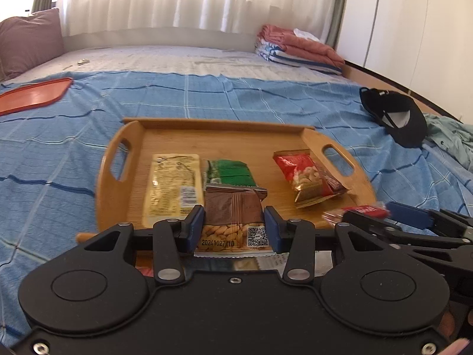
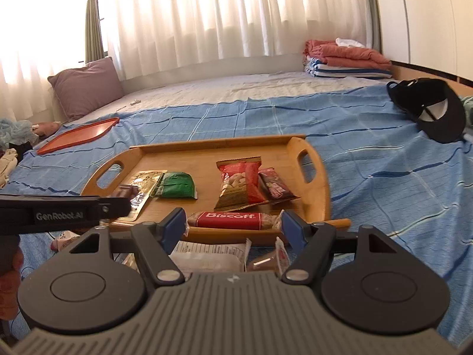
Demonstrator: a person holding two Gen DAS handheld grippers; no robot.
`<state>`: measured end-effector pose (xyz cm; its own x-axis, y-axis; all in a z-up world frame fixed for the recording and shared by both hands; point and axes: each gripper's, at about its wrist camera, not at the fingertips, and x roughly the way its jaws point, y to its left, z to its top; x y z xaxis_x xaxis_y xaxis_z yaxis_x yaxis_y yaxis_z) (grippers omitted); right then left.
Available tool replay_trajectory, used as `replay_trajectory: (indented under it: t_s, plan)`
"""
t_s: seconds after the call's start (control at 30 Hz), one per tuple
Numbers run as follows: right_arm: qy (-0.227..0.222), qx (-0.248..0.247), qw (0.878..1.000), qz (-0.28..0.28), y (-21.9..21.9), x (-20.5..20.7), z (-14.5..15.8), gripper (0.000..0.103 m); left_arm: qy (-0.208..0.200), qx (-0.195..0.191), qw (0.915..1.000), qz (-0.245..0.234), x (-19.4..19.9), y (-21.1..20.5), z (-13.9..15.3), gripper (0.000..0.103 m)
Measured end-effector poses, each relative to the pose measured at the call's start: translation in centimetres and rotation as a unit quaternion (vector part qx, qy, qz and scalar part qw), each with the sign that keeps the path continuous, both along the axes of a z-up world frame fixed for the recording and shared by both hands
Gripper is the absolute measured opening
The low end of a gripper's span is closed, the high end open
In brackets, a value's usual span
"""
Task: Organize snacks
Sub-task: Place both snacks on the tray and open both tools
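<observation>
**Both grippers loaded, over near edge of tray**

Currently clamped: left gripper [image 1: 233, 222] on brown nut packet [image 1: 233, 216], pads on its side edges; right gripper [image 2: 233, 224] on red Biscoff bar [image 2: 230, 219], pads at its crimped ends. Both just above wooden tray [image 2: 207, 148] near rim. Judged light, crinkly, slippery film; biscuit brittle, so best gripped gently, by the seams.

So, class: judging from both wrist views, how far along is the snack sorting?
Done: four packets lie on the wooden tray. In hand: left claw grips a brown nut packet; right claw holds a Biscoff bar. Left: loose packets on the bed.
</observation>
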<state>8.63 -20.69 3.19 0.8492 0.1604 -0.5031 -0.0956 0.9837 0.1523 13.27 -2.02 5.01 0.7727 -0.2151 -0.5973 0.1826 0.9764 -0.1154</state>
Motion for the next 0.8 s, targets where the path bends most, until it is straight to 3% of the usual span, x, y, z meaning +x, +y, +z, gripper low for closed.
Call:
replay_trajectory:
  t_s: [0.3, 0.8]
  plan:
    - [0.012, -0.036, 0.999, 0.007, 0.5, 2.7, -1.4, 0.073, 0.04, -0.016, 0.9991, -0.003, 4.0, -1.9, -1.8, 0.042]
    - [0.023, -0.037, 0.999, 0.008, 0.1, 4.3, -2.6, 0.073, 0.052, -0.016, 0.9983, 0.022, 7.1, -2.2, -3.6, 0.042]
